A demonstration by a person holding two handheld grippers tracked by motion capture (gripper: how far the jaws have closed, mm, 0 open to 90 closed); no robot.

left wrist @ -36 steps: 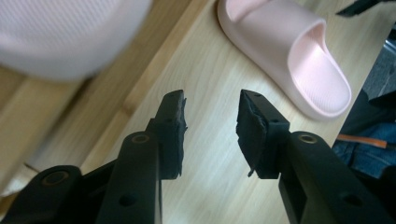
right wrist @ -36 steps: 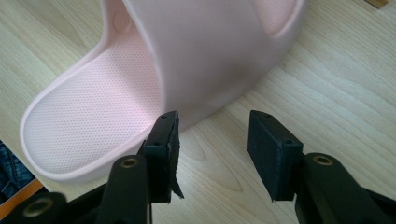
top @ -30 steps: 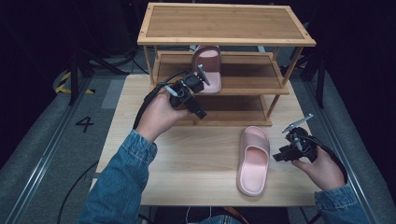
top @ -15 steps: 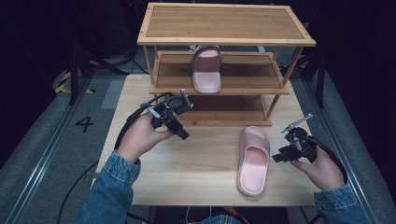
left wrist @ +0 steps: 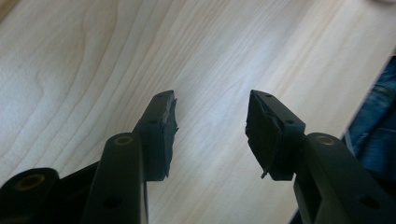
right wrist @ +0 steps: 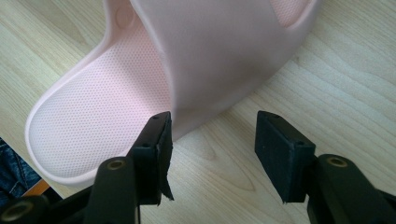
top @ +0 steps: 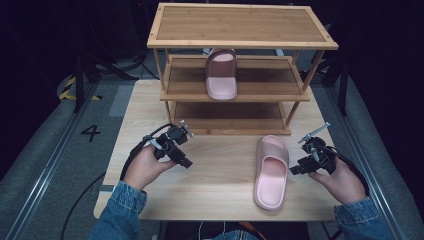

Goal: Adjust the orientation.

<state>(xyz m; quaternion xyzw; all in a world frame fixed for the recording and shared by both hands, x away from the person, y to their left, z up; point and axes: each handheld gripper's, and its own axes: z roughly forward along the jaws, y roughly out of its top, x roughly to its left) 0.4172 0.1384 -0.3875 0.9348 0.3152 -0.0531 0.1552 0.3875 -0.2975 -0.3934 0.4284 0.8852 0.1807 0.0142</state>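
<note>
One pink slipper [top: 221, 75] already sits on the middle shelf of the wooden rack [top: 240, 25], and its mate, the second slipper [top: 270, 170], lies on the table [top: 220, 185] toward the right edge, toe pointing at the rack, heel near the front edge. The job in hand looks like shelving that second one, and the right gripper [top: 295, 171] is lined up for it: it hovers just beside the slipper's right flank, and in the right gripper view the jaws have just been opening, spread wide with the strap's side [right wrist: 219, 70] right ahead of them, nothing pinched between the pads yet. Next, I'd say, it needs to slide forward so one jaw goes under the strap and the other outside it, then squeeze on that soft wall and lift toward the shelf beside its partner. The left gripper [top: 187, 164] is released too, jaws apart over bare wood in its own view, nothing between them. Compared with a second ago, that left hand has come away from the rack's middle shelf, down and back toward the left half of the table, while the right hand hasn't budged and both slippers lie where they did.
</note>
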